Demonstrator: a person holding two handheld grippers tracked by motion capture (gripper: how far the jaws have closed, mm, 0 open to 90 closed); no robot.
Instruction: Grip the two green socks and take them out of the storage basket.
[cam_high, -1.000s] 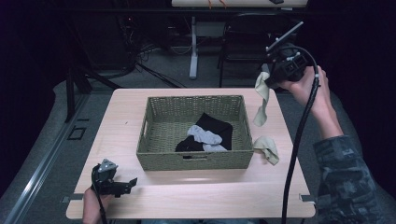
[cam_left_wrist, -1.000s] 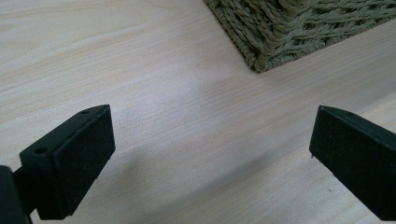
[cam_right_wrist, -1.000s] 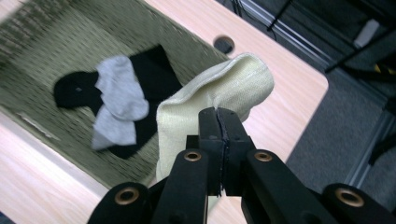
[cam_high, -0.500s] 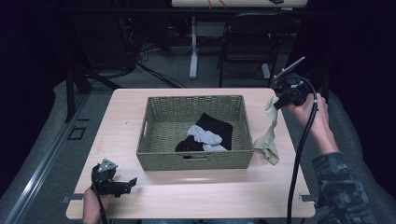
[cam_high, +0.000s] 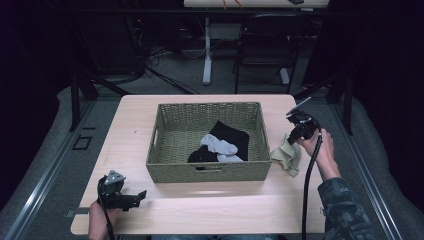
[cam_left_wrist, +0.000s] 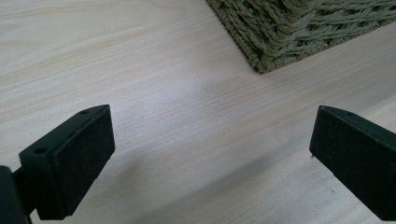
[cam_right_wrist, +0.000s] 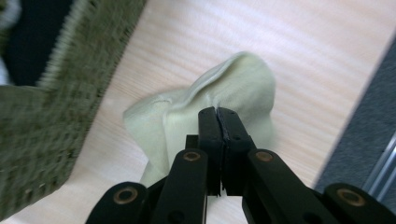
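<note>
My right claw (cam_right_wrist: 218, 116) is clamped shut on a fold of the pale green cloth (cam_right_wrist: 224, 93), the two jaws pressed together with fabric pinched at their tips. The cloth (cam_high: 286, 157) slumps on the counter (cam_high: 200, 205) just beside the right wall of the woven basket (cam_high: 165, 172), most of its bulk lying toward the near edge from my grip, so its long axis runs roughly along that basket wall. The basket lies to the left of my right claw (cam_high: 295, 134), close by, and I judge any drop-in would mean lifting over the rim and swinging left; the right hand (cam_high: 315, 145) is clearly the nearer one. That forearm reaches up from the near right corner, wrist bent so the claw points down and inward. A black garment (cam_high: 232, 140) and a grey-white sock (cam_high: 220, 147) sit inside the basket. My left claw (cam_left_wrist: 210, 154) hovers low over bare counter with jaws wide apart, holding nothing, near the basket's front left corner (cam_left_wrist: 266, 60).
</note>
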